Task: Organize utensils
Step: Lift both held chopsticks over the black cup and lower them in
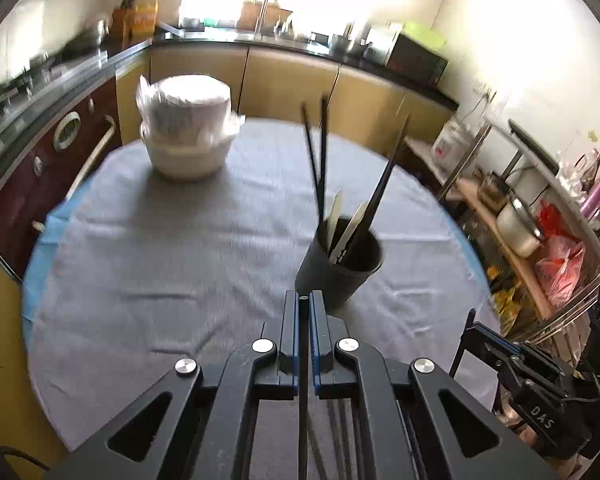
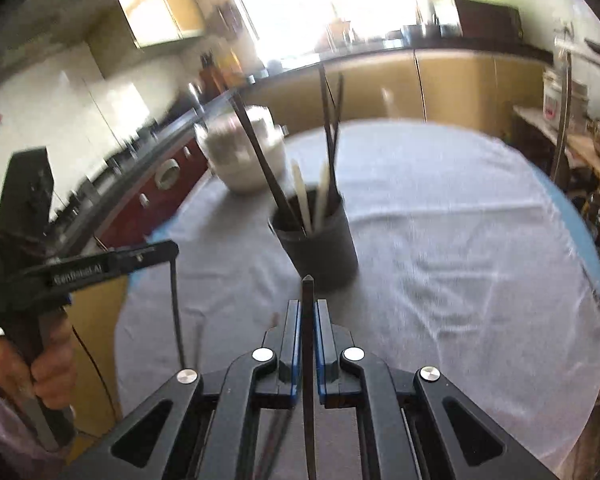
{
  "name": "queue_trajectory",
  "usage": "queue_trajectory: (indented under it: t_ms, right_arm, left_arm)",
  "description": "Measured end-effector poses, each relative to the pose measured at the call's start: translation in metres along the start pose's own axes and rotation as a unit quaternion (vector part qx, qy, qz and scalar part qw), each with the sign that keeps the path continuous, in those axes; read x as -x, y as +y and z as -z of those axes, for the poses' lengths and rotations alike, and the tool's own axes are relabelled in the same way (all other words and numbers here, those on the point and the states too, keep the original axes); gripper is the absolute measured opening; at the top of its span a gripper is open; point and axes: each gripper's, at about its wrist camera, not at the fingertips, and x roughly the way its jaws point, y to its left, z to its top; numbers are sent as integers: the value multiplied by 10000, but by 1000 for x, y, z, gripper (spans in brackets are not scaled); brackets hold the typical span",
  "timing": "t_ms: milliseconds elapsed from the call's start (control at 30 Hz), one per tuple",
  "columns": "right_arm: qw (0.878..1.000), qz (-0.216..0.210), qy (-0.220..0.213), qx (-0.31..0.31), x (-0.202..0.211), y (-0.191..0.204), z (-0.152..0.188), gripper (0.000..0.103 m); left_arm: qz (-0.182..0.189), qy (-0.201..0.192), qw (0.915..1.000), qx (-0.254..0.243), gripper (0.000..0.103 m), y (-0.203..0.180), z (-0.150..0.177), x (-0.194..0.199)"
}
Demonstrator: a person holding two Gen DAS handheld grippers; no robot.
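Note:
A black cup [image 1: 340, 268] stands on the round table with several dark chopsticks [image 1: 322, 160] and pale flat utensils [image 1: 334, 220] sticking up out of it. My left gripper [image 1: 302, 295] hovers just in front of the cup, shut on a dark chopstick [image 1: 303, 400] that runs back between its fingers. In the right wrist view the cup [image 2: 324, 248] is straight ahead. My right gripper [image 2: 308, 304] is shut on another dark chopstick [image 2: 309, 360], whose tip pokes out toward the cup. The left gripper [image 2: 156, 254] appears at left, held by a hand [image 2: 40, 364], with its chopstick [image 2: 177, 312] hanging down.
A grey cloth covers the table [image 1: 160, 260] over a blue underlay. A plastic-wrapped stack of white lidded containers [image 1: 186, 136] sits at the far left of the table. Kitchen counters [image 1: 292, 46] ring the back. A cluttered shelf rack [image 1: 540, 232] stands to the right.

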Motion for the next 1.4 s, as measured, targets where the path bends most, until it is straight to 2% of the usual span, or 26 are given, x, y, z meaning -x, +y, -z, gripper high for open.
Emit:
queue_trajectory:
  t_ms: [133,233,500,1067,1300,1400]
  right_arm:
    - [9977,-61,-651,204,34,18,-12,6]
    - [9953,-47,-939,246,46,24,-19,6]
    - [9841,-31,-1757,254,69,34,-53,6]
    - [9590,163,-2831,8,51,32,-147,6]
    - [9544,429,-2953,-11,18,29,-166,6]
    - [9544,570,-2929,80,1,27,-164,6]
  left_arm:
    - [1,-415,9991,-50,5,-18,-12,25]
    - [-42,-687,9976,-61,5,-24,-18,33]
    - [-80,-1080,9941,-113,5,-37,-43,50]
    - [50,-1643,9856,-406,5,-61,-114,82]
    - [20,-1841,9823,-354,5,-67,-126,69]
    - [29,-1762,9839,-284,5,-64,-124,50]
